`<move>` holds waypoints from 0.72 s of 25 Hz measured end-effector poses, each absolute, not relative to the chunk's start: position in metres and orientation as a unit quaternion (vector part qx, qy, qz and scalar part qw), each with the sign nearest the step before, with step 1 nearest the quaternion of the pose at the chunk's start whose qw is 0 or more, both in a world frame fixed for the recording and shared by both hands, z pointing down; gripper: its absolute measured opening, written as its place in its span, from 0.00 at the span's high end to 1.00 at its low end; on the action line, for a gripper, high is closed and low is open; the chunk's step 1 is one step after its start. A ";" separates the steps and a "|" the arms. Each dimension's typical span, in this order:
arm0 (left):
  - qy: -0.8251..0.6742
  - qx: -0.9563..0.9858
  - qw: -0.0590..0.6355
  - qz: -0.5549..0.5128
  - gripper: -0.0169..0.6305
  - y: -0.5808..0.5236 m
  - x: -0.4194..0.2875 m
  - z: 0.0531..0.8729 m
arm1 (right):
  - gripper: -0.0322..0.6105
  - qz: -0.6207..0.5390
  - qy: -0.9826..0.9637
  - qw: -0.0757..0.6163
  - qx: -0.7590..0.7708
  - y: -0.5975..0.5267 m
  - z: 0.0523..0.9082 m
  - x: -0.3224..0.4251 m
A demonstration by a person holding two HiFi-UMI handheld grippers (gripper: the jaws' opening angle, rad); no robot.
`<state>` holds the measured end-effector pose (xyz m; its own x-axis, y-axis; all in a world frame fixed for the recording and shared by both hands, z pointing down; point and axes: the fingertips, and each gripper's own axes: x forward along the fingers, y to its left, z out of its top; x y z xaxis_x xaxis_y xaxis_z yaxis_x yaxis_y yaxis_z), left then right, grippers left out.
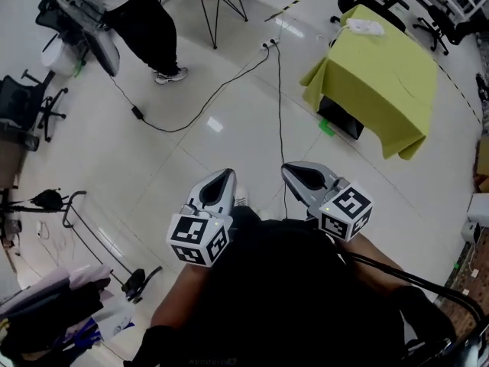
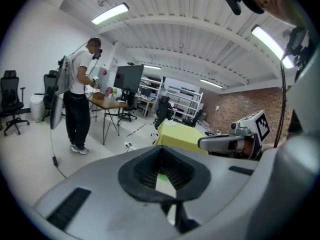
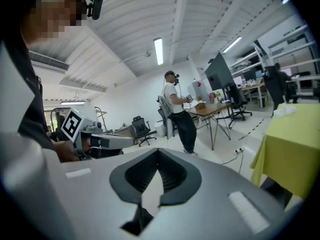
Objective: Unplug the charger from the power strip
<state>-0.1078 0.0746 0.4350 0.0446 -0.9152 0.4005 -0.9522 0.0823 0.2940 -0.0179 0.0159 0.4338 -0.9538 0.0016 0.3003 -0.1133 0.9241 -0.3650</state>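
Two grippers are tucked in close to the person's body, left gripper [image 1: 227, 173] and right gripper [image 1: 286, 168], both with fingers closed together and nothing between them. Further out, a dark cable [image 1: 280, 113] runs across the floor to the white power strip [image 1: 269, 44], well apart from both grippers and left of the yellow-green covered table [image 1: 382, 75]. The charger's plug is too small to pick out from here. Best bet is probably to get close, open one gripper, pin the strip with the other, then pull straight out.
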 end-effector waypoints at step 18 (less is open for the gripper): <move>-0.595 0.770 0.222 0.063 0.96 -0.035 -0.210 0.423 | 0.95 0.207 -0.946 0.119 0.219 -0.066 0.412 -0.058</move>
<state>-0.2101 -0.0351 0.4229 0.2839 -0.8880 0.3618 -0.9443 -0.1933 0.2665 -0.0585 -0.0656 0.4117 -0.8761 -0.3649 0.3152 -0.4632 0.8186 -0.3396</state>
